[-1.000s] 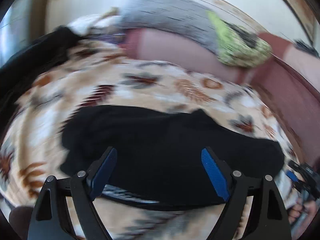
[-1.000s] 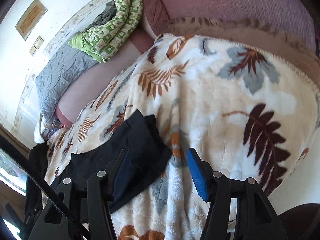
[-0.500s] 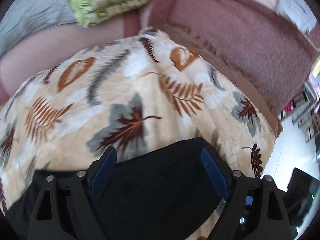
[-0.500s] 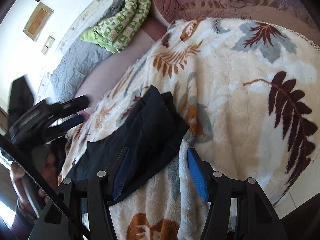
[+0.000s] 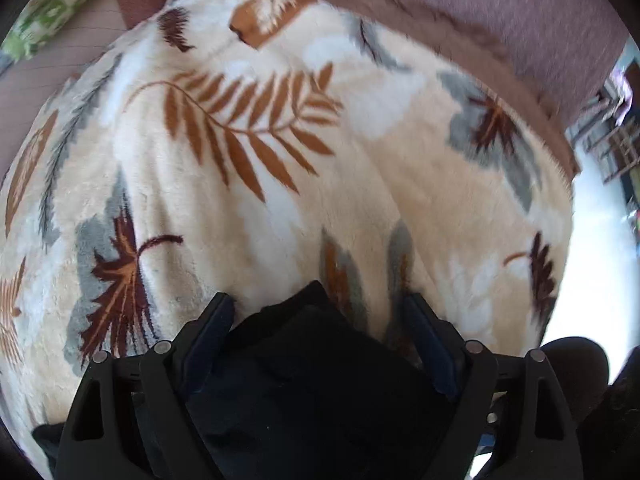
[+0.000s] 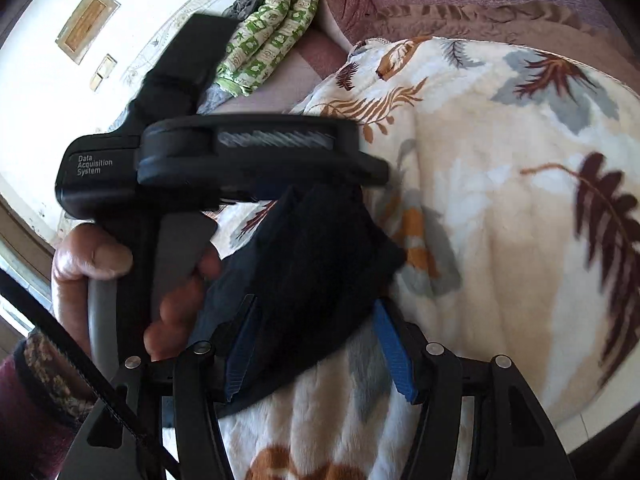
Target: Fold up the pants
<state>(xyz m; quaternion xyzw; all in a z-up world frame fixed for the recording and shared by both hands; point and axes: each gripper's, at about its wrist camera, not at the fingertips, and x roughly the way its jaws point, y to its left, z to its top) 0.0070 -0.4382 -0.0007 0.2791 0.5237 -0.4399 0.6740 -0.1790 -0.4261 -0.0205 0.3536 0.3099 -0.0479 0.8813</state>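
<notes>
Bright daylight floods in, glare washing out the floor (image 5: 592,240) and wall (image 6: 48,92); fisheye bends the edges, motion blur smears the leaf blanket (image 5: 280,160), black pants (image 5: 312,380) swallow detail.

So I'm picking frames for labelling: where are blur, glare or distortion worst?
Left wrist view: blanket softly smeared, floor blown out white, fisheye bulge. Right wrist view: left claw streaked with motion blur, wall overexposed, black pants show almost no detail.

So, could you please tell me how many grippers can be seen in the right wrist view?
2: the right gripper at the bottom, astride the black pants, and the left gripper above the pants, held by a hand.
</notes>
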